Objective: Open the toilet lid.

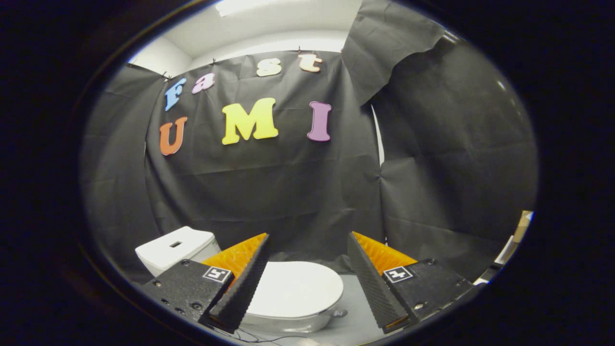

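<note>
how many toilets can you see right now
1. The toilet sits below the open gripper, lid down between the fingers, its tank beyond the left finger. Its base is hidden.

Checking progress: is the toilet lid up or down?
Down: the lid lies flat over the bowl, beyond the open claw.

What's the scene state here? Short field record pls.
lid: closed, flat on the bowl
tank: behind the lid, beyond the left finger
gripper: open, fingers spread wide, holding nothing
contact: none; lid lies beyond and below the fingers, seen through the gap between them
floor: pale, around the toilet base
task status: lid not yet opened
</note>
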### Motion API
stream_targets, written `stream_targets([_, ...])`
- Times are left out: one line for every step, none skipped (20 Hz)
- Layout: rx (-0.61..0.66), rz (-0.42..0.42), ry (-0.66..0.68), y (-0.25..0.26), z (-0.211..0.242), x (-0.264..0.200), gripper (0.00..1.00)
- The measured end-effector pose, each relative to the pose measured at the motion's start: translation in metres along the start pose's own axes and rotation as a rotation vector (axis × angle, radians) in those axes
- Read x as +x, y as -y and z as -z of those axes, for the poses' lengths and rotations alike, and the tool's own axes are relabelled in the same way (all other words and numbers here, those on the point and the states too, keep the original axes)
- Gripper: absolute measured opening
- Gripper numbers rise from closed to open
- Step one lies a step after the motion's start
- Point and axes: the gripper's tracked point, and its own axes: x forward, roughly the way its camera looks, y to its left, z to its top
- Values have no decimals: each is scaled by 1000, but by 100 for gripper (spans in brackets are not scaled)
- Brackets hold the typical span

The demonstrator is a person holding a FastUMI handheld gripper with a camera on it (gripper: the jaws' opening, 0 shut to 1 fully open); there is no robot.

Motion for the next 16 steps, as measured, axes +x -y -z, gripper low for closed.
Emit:
stream_targets([-4, -8, 1, 2, -2, 12, 100])
stream_targets([-3, -16, -6, 5, -2, 24, 100])
stream_targets([3, -30, -19, 7, 0, 36, 100])
stream_targets([12, -43, -38, 11, 5, 48, 100])
stream_targets([26, -57, -47, 15, 11, 60, 100])
stream_targets([49, -59, -74, 23, 19, 72, 100])
stream_targets([81, -79, -103, 29, 30, 81, 100])
stream_targets([121, -90, -140, 34, 44, 88, 100])
stream_targets([162, -94, -172, 42, 59, 95, 100])
stream_targets([208, -97, -201, 49, 73, 102, 99])
stream_targets([256, -100, -238, 54, 90, 107, 99])
stream_targets([301, -113, -277, 56, 109, 109, 100])
stream_targets([337, -127, -308, 60, 126, 111, 100])
stream_targets([357, -132, -344, 65, 146, 113, 100])
stream_targets([368, -128, -381, 70, 165, 114, 100])
stream_targets([373, -125, -416, 75, 182, 114, 100])
